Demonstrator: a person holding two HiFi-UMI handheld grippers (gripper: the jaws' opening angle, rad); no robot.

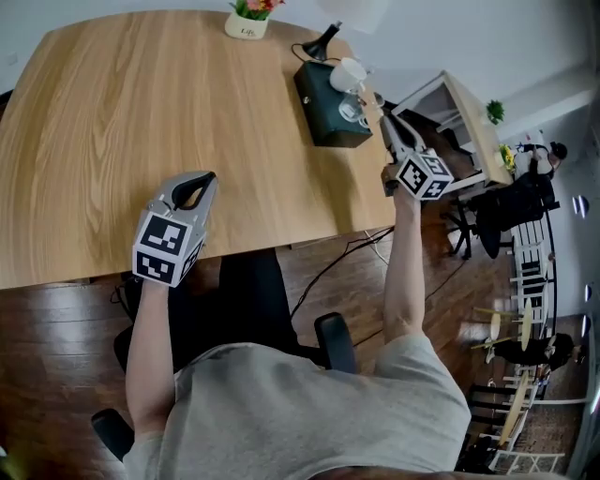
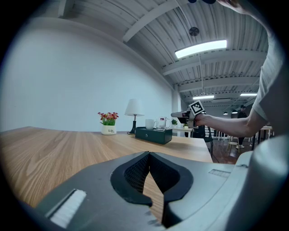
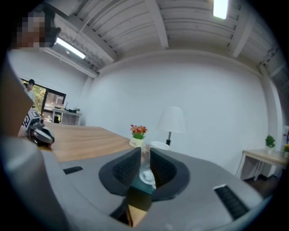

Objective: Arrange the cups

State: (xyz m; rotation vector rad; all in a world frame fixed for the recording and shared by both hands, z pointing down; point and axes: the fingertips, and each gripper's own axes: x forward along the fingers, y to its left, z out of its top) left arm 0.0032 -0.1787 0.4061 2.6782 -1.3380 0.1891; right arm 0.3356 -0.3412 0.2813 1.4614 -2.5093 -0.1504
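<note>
A dark green box (image 1: 325,114) stands near the table's right edge with a white cup (image 1: 347,73) and a clear glass cup (image 1: 354,112) on top. My right gripper (image 1: 379,105) is level, just right of the box, pointing at the cups. In the right gripper view its jaws (image 3: 145,154) stand a narrow gap apart, open, and the glass cup (image 3: 146,173) shows through the gap at the tips with the white cup (image 3: 159,145) behind. My left gripper (image 1: 206,178) rests low over the table near the front edge, shut (image 2: 149,154) and empty.
A small flower pot (image 1: 248,21) and a table lamp (image 1: 323,42) stand at the table's (image 1: 141,112) far edge. A pale side table (image 1: 464,117) stands beyond the right edge, and an office chair (image 1: 333,339) sits behind the person.
</note>
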